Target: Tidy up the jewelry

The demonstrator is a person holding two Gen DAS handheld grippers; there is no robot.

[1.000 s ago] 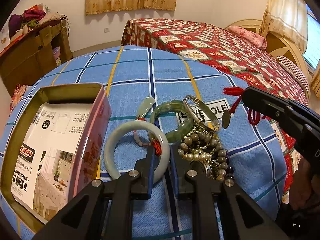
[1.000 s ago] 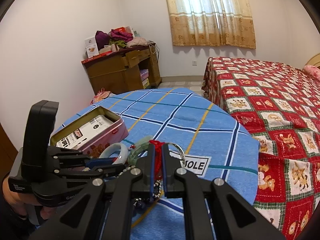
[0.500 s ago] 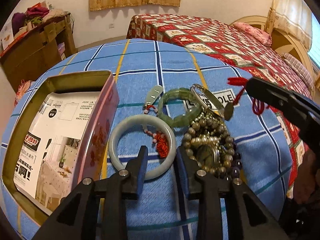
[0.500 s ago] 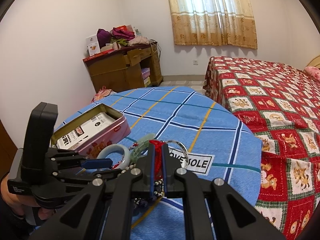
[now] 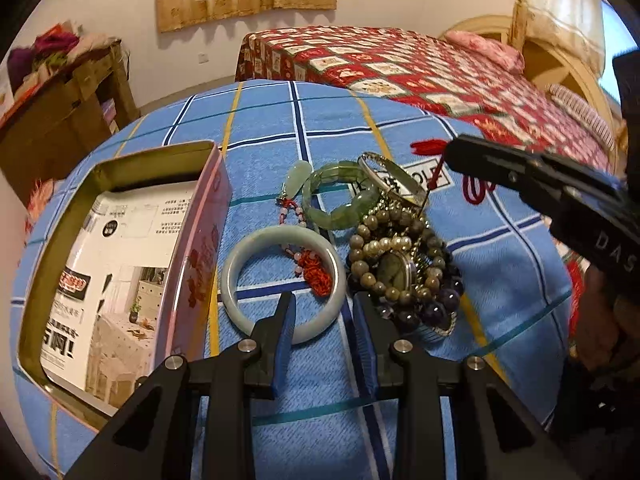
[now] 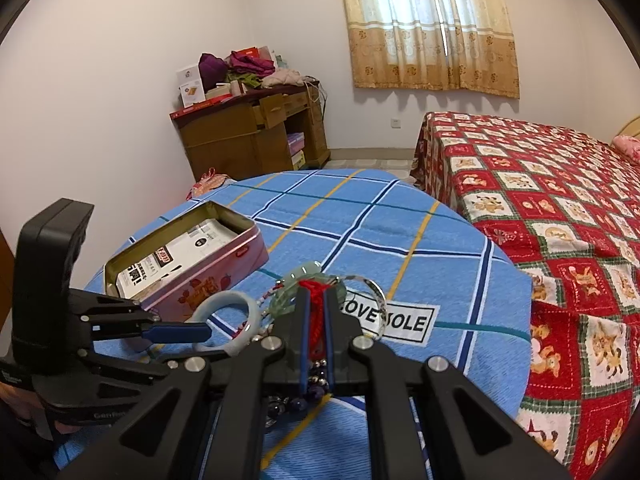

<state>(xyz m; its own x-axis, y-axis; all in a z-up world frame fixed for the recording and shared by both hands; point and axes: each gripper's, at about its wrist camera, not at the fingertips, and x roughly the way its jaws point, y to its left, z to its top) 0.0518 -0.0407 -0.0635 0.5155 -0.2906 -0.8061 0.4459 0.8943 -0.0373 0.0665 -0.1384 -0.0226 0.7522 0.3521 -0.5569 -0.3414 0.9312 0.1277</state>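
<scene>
A pale jade bangle (image 5: 231,280) lies flat on the blue checked cloth beside the pink tin (image 5: 202,248). My left gripper (image 5: 322,300) is open just above its near rim; the left finger overlaps that rim and the pads press on nothing. To the right sits a heap of bead bracelets (image 5: 400,264), with a green stone bracelet (image 5: 340,204), a silver bangle (image 5: 394,180) and a jade pendant (image 5: 296,178) behind it. My right gripper (image 6: 316,298) is shut on a red cord (image 6: 316,312) that hangs over the heap. The left gripper (image 6: 192,338) and the bangle (image 6: 216,302) also show in the right wrist view.
The open tin (image 6: 240,222) holds a printed leaflet and stands at the table's left. The round table's edge (image 6: 516,272) drops off toward a bed with a red quilt (image 6: 560,200). A wooden desk (image 6: 248,140) stands against the far wall.
The left jaws have spread apart and drawn back a little from the jade bangle, which stays flat on the cloth. The right gripper has kept still, shut on the red cord.
</scene>
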